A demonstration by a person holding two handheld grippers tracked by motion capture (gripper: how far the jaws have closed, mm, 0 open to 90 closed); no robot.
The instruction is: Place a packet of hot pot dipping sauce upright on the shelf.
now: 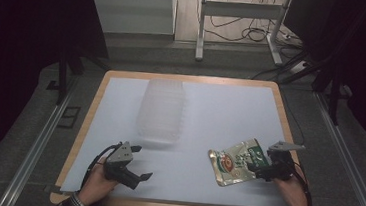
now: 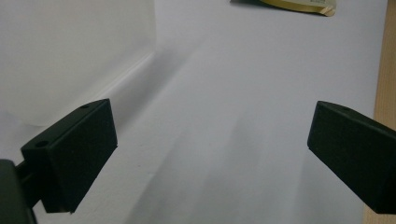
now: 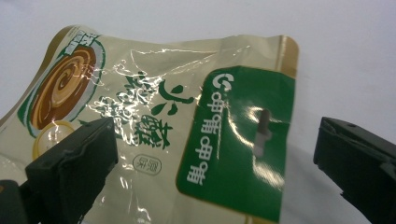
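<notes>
A cream and green snack pouch (image 1: 233, 161) lies flat on the white sheet at the front right. My right gripper (image 1: 257, 168) is at the pouch's right end, open. In the right gripper view its jaws stand wide apart over the pouch (image 3: 140, 107), with the green label end between them, and my right gripper (image 3: 215, 163) holds nothing. My left gripper (image 1: 142, 162) hovers at the front left, open and empty. In the left gripper view, bare white sheet shows between the spread jaws of my left gripper (image 2: 210, 149). The pouch's edge (image 2: 299, 5) shows at the top of that view.
A clear plastic container (image 1: 162, 111) stands at the middle of the white sheet (image 1: 221, 106), just beyond my left gripper; its wall (image 2: 70, 51) shows at the upper left of the left gripper view. The table's wooden edge (image 2: 385, 56) runs along the right.
</notes>
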